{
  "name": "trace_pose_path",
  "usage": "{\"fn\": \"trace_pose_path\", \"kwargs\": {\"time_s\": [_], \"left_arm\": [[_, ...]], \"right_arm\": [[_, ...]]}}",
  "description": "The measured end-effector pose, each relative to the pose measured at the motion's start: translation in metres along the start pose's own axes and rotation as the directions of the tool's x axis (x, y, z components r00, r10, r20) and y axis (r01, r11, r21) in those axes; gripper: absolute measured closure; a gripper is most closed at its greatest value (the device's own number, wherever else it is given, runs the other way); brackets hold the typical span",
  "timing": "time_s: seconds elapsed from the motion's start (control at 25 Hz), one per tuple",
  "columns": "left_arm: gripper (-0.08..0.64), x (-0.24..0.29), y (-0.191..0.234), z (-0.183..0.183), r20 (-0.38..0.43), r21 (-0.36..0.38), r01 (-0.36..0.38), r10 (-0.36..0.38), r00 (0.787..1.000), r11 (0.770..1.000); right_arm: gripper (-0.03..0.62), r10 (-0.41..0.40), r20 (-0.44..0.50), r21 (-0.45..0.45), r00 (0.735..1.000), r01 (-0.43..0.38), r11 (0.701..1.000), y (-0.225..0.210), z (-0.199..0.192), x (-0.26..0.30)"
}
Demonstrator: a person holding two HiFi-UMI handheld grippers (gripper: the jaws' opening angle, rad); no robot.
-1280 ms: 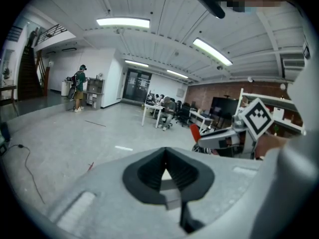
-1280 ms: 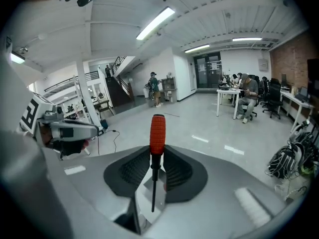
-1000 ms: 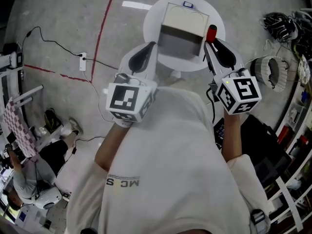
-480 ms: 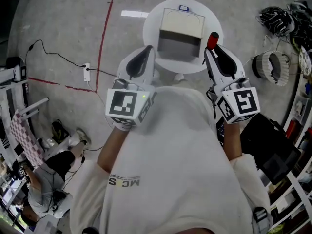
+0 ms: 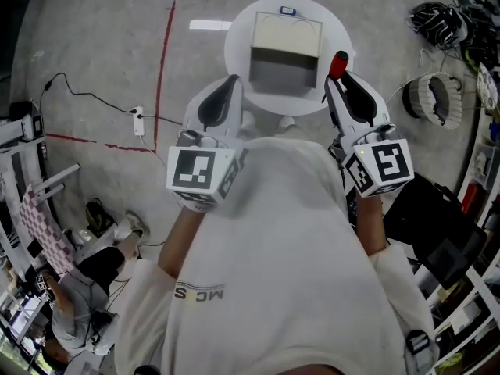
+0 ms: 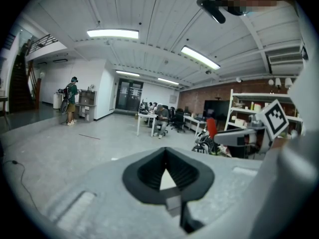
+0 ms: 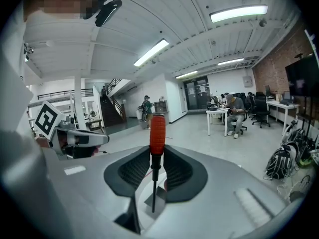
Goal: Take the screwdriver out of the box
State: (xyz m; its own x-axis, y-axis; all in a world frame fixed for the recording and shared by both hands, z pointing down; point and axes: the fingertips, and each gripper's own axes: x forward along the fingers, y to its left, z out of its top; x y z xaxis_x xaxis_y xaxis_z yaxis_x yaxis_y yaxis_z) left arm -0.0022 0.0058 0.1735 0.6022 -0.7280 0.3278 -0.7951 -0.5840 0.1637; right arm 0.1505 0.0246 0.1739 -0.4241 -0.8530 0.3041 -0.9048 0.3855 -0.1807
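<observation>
An open cardboard box [image 5: 283,53] stands on a small round white table [image 5: 238,41] in the head view. My right gripper [image 5: 337,75] is shut on a screwdriver [image 7: 156,136] with a red handle [image 5: 338,63], held upright at the box's right side. In the right gripper view its thin dark shaft runs down between the jaws. My left gripper [image 5: 226,92] is raised at the box's left, jaws together with nothing between them [image 6: 167,166]. Both grippers point upward toward the ceiling.
The person's white shirt [image 5: 273,272] fills the lower head view. A power strip and cable [image 5: 137,119] lie on the floor by a red line [image 5: 160,61]. Helmets and baskets [image 5: 437,30] and shelving [image 5: 469,201] are at right. Another seated person [image 5: 78,287] is at lower left.
The head view has shifted slightly; both grippers and the table sit a little higher in the frame. The right gripper still holds the screwdriver beside the box.
</observation>
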Motion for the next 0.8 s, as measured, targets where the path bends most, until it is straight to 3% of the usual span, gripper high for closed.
{"fn": "trace_pose_path", "kwargs": {"time_s": [0.8], "left_arm": [[0.558,-0.0045,-0.0083,-0.0032,0.003,-0.010,-0.013,0.013,1.000,1.000]], "right_arm": [[0.508,0.005,-0.002,0.016,1.000,-0.005,1.000,-0.0031,-0.0052,-0.0062]]}}
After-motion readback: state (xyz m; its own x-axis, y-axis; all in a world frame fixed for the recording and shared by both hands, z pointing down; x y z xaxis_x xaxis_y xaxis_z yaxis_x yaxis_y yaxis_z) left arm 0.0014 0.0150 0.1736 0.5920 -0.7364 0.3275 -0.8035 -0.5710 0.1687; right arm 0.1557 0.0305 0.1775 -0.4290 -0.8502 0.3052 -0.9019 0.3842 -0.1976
